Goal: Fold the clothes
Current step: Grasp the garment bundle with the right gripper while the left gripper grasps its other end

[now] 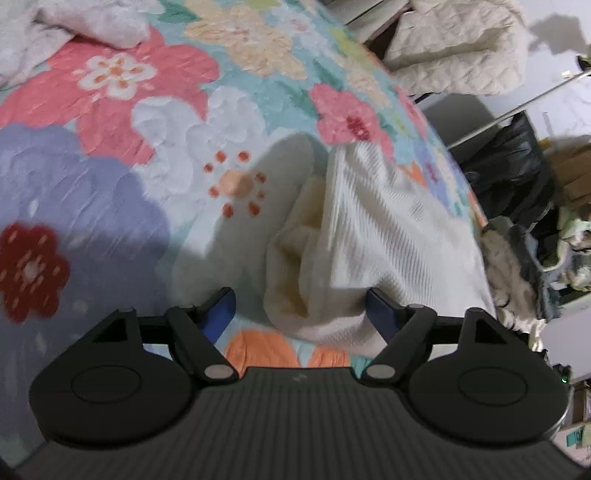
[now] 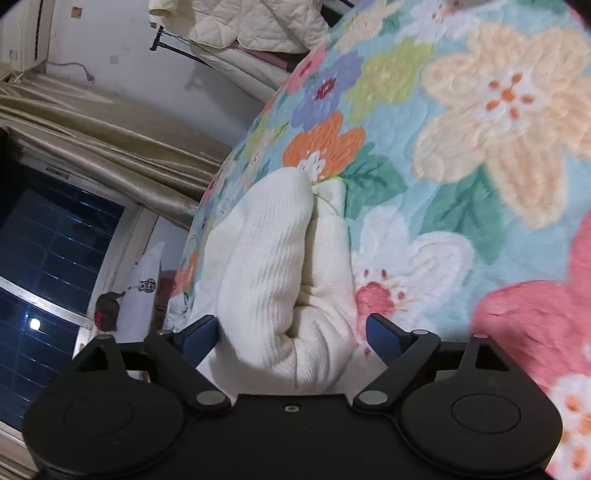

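On the bed, a quilt (image 1: 110, 155) printed with big flowers in pink, purple, cream and orange covers the whole surface, and a crumpled white cloth (image 1: 62, 33) lies at its far left corner in the left wrist view. Further right in that view the left claw (image 1: 301, 308) stands wide, its two blue-tipped fingers (image 1: 218, 312) well apart and gripping nothing. Between and just beyond them sits a cream knitted garment (image 1: 380, 236), bunched and partly folded over on itself, with a ribbed outer face and a softer, yellowish inside showing at the fold. It lies close to the right edge of the bed; the right finger of that claw is touching or just beside the knit, and the blur keeps me from saying which. Past the bed edge, a pale quilted blanket (image 1: 454, 48) hangs on a rack, with dark clutter on the floor below. From the right wrist view, a window with a pale curtain (image 2: 96, 122) is at the left, then the same cream knitted garment (image 2: 273, 266) near the left edge of the bed, heaped in rounded folds with a loose thread hanging down. The right claw (image 2: 291, 332) is spread wide around this heap, fingers on either side, not closed on it.
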A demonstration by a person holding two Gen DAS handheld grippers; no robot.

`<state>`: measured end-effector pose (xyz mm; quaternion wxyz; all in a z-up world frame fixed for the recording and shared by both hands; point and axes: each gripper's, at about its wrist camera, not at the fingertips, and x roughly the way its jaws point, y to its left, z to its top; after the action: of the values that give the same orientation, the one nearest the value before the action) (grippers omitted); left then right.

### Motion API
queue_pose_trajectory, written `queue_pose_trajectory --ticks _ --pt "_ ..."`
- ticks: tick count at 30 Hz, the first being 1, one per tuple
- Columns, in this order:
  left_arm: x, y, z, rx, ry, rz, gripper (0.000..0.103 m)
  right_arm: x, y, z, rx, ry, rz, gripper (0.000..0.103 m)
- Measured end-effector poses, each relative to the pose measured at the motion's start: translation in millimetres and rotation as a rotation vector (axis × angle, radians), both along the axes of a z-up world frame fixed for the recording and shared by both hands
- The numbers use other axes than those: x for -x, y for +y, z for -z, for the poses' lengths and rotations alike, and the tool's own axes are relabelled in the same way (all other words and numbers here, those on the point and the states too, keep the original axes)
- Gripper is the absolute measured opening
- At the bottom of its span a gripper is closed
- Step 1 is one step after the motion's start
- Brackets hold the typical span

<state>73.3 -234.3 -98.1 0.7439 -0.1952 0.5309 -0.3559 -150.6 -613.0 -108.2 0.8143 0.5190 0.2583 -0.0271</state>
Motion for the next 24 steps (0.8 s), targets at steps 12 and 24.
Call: queue_pose_trajectory --ticks 12,24 --pt "-18.6 -23.4 14.1 0.107 -0.063 0.019 0.094 -47.0 -6.6 13.1 -0.044 0.028 -0.049 0.097" --pt "-3.0 -50.2 10.2 0.129 -0.197 0.088 0.056 -55.7 22.2 -10.1 0.226 -0.005 -0.081 0.072"
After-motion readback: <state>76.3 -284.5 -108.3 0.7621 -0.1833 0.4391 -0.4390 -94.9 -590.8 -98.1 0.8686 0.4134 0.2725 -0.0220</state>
